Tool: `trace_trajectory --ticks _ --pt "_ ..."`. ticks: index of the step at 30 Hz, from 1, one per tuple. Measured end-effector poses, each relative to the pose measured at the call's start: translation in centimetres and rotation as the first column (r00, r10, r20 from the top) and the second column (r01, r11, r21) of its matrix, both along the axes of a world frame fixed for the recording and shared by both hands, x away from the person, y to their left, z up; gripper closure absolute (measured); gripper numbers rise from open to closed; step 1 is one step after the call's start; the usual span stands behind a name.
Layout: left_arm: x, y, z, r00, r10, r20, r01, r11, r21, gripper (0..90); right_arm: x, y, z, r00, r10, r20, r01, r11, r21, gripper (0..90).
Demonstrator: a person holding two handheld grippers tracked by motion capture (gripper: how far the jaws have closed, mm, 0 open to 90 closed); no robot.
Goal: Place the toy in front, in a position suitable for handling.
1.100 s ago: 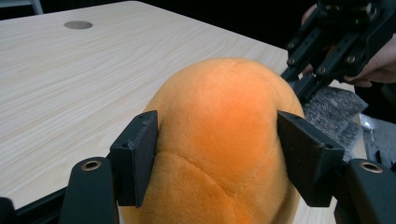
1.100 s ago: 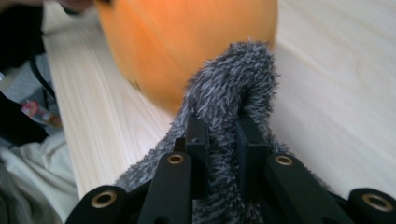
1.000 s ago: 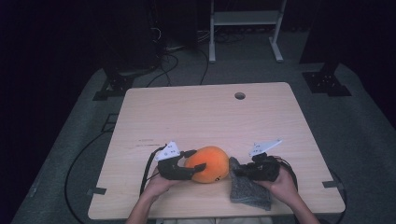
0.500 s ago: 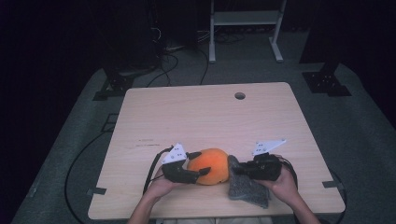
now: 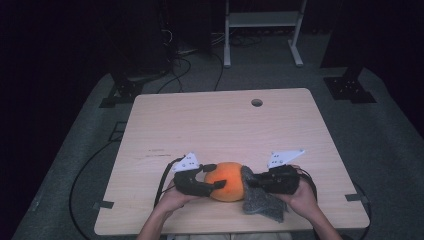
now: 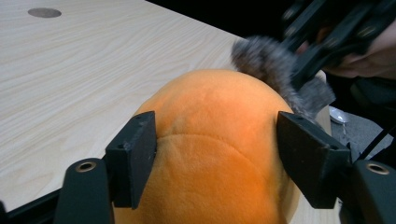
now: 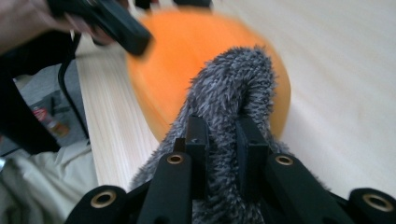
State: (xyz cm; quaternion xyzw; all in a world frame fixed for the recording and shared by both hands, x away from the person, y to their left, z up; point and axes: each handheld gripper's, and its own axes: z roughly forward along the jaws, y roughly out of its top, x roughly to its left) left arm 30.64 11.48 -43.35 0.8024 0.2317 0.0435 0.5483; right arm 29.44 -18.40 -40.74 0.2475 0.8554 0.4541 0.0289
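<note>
High view: the light wooden table [image 5: 225, 130] fills the middle of the scene, with a small round hole [image 5: 256, 102] near its far edge. Close to the near edge, between the person's two hands, sits an orange plush ball [image 5: 226, 181], round and soft, resting on the tabletop. A grey fuzzy cloth [image 5: 260, 200] lies against the ball's right side, its upper part draped up onto the orange surface and its lower part bunched on the table beneath the right hand. The left gripper [image 5: 200, 186] comes at the ball from the left; in the left gripper view its jaws straddle the plush ball [image 6: 215, 154], one pad touching each flank, and they have just been opening a little with the ball between them. The right gripper [image 5: 250, 183] reaches in from the right; in the right gripper view its jaws stand nearly together, pinching a fold of the grey cloth [image 7: 229, 93] that rises over the ball [image 7: 187, 51].
</note>
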Motion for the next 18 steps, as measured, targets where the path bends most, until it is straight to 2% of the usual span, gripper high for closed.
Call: trace_trajectory --ticks 2,4,5,7,10,12,15,17,18 --pt "-0.1 -0.3 0.0 0.9998 -0.001 0.018 0.001 0.9999 0.010 31.0 -0.4 0.7 0.9 0.9992 0.018 0.036 -0.019 0.9994 0.030 77.1" --pt "-0.1 -0.4 0.2 0.9998 -0.003 0.020 0.003 0.9997 0.023 30.1 -0.5 1.5 0.8 0.9979 0.020 0.062 -0.019 0.9996 -0.019 77.0" --pt "-0.1 -0.3 0.4 0.9999 -0.004 0.014 0.003 0.9996 0.026 27.9 -0.4 1.6 0.4 0.9980 0.017 0.060 -0.016 0.9996 -0.026 77.0" --pt "0.0 0.1 1.0 0.9997 0.009 -0.024 -0.008 0.9992 0.040 22.6 0.0 1.3 -0.2 0.9997 0.009 0.023 -0.008 1.0000 -0.003 77.2" --pt "0.1 0.2 1.3 0.9961 -0.005 -0.088 0.007 0.9995 0.030 20.7 0.2 0.6 -0.3 0.9996 -0.020 0.021 0.020 0.9998 -0.006 77.1" --pt "-0.1 -0.1 0.8 0.9981 -0.004 -0.062 0.009 0.9971 0.075 24.0 0.4 0.2 -0.4 0.9997 -0.022 0.001 0.022 0.9997 0.006 77.1" --pt "0.0 0.0 0.7 0.9982 0.016 -0.058 -0.012 0.9968 0.078 29.2 0.6 -0.2 -0.5 0.9998 -0.013 -0.016 0.012 0.9997 -0.021 77.1" --pt "0.1 0.2 0.6 0.9985 0.009 -0.054 -0.005 0.9972 0.074 30.0 0.9 -0.8 -0.8 0.9993 -0.020 -0.031 0.018 0.9973 -0.072 77.0" --pt "0.0 0.2 0.6 0.9987 0.002 -0.051 0.002 0.9974 0.073 30.1 1.0 -1.0 -0.8 0.9984 -0.028 -0.048 0.026 0.9980 -0.057 77.0"
